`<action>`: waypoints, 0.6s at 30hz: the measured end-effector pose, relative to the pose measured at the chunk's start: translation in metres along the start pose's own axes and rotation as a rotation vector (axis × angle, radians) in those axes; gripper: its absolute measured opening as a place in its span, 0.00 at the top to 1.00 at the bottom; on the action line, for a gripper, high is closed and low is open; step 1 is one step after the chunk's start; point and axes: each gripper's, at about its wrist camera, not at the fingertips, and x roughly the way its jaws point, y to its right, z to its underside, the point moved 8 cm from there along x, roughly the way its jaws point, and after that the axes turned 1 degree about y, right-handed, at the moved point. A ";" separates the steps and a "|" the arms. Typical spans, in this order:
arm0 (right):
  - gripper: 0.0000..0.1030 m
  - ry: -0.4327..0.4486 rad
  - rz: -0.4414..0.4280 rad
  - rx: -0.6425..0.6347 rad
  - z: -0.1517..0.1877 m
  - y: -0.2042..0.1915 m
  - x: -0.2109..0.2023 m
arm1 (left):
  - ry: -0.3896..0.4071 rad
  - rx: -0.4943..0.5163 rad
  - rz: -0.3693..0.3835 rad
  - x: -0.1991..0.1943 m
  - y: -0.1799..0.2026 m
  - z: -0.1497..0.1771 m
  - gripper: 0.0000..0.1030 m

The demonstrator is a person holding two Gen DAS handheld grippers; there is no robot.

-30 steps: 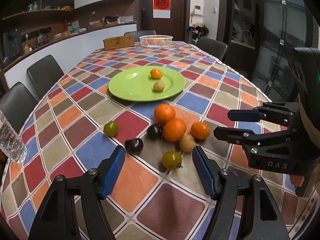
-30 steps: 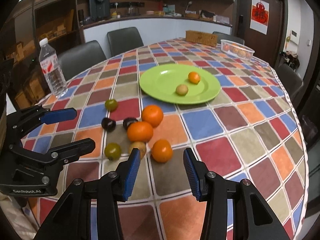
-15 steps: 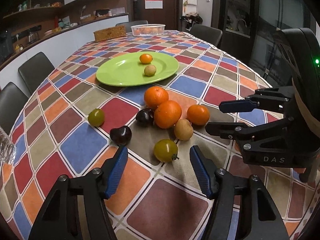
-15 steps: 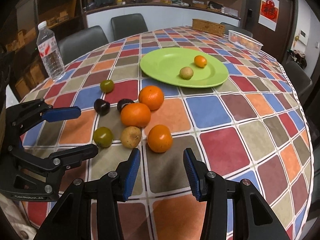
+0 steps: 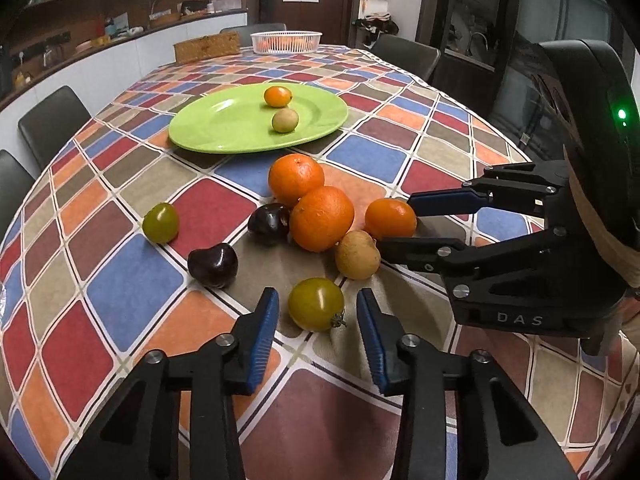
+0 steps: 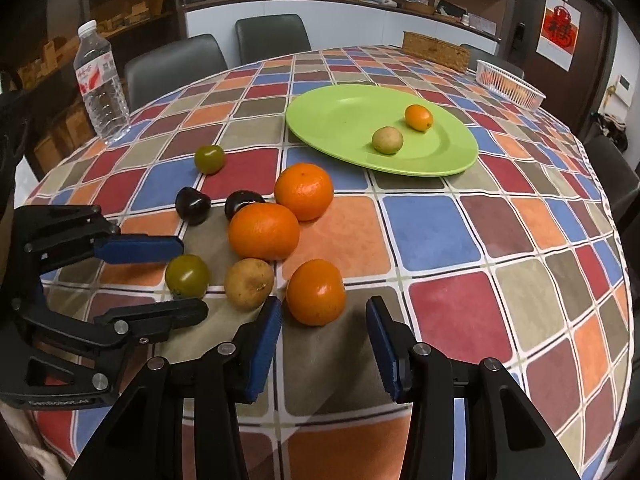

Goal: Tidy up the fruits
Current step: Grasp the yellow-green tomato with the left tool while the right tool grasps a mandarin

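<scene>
Left wrist, green tomato point(image 5: 316, 309), stem lower right

Table point(image 6: 460, 236): checkered cloth.
Plate point(image 6: 344, 120): green, mid-table.
Loose fruit: three oranges point(image 6: 264, 232), two dark plums point(image 6: 193, 205), two green tomatoes point(image 6: 187, 276), one tan fruit point(image 6: 249, 283).
Bottle point(image 6: 100, 88): far left edge.
Far end: white basket point(image 6: 510, 85), wicker box point(image 6: 435, 51).
</scene>
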 end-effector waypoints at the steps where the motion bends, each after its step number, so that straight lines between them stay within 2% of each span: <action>1: 0.58 -0.001 0.001 0.000 0.000 0.001 0.002 | -0.003 -0.004 0.004 0.001 0.000 0.000 0.67; 6: 0.61 -0.001 -0.013 0.013 -0.004 0.000 0.005 | -0.013 -0.025 0.030 0.003 -0.001 0.000 0.72; 9: 0.70 -0.003 -0.030 0.023 -0.005 -0.001 0.006 | -0.011 -0.026 0.037 0.002 0.000 -0.001 0.73; 18: 0.70 0.017 -0.027 0.068 -0.004 0.001 -0.002 | 0.020 -0.026 0.046 -0.010 0.002 -0.008 0.73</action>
